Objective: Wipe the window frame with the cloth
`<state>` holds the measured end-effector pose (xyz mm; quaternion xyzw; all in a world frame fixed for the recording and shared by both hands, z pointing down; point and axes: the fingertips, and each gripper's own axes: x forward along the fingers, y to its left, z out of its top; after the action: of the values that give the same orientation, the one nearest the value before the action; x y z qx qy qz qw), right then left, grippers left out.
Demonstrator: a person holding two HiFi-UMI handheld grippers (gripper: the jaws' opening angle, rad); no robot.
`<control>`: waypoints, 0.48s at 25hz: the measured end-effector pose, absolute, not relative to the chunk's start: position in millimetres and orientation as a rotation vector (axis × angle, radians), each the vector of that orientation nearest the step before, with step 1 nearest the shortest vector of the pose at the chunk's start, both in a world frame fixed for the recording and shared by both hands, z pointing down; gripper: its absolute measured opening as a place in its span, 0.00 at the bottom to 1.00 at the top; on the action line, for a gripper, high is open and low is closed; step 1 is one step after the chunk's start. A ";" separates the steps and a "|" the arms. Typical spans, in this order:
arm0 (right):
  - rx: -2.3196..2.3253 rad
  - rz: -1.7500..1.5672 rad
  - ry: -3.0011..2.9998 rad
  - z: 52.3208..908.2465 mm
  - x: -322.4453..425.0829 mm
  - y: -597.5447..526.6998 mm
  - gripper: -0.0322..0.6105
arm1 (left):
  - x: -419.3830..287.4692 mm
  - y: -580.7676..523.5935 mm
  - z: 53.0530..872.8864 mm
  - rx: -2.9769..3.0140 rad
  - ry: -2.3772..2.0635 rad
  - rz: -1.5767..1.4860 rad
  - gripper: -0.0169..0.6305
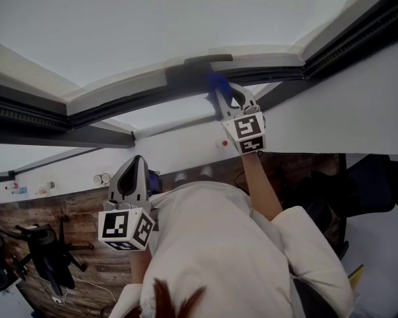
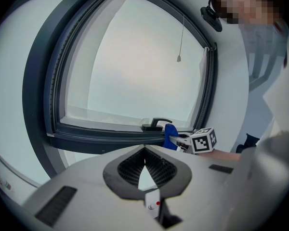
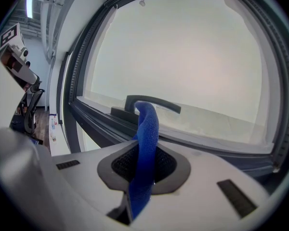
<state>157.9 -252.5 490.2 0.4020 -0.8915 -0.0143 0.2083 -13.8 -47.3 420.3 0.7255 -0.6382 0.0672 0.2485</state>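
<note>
Nearest: left gripper [image 2: 144,150], jaws together on nothing, held back and low; farther out, right gripper [image 3: 145,150] clamped on the blue cloth [image 3: 147,124]; just ahead of those jaws, cloth tip against the window handle [image 3: 159,103] on the lower window frame [image 3: 94,121]; no wiped stretch distinguishable; judged mid-wipe, with most of the frame left.

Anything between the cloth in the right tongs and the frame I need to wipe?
Only the dark window handle, mounted on the frame rail directly behind the tip of the cloth. The cloth is clamped in the right tongs; nothing else visible blocks the rail.
</note>
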 end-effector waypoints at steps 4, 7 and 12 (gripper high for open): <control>1.125 -0.032 -2.481 490.8 166.4 -255.4 0.12 | -7.2 -49.7 421.4 1.980 -1.731 0.187 0.04; 1.126 -0.036 -2.476 490.3 172.4 -257.7 0.12 | -1.2 -52.1 421.2 1.986 -1.724 0.191 0.04; 1.136 -0.037 -2.472 490.3 182.9 -261.5 0.12 | 8.9 -57.2 420.3 2.003 -1.713 0.197 0.04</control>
<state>182.9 -261.5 490.3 0.4084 -0.8885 -0.0132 0.2089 8.9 -57.2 420.3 0.7345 -0.6280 0.0723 0.2467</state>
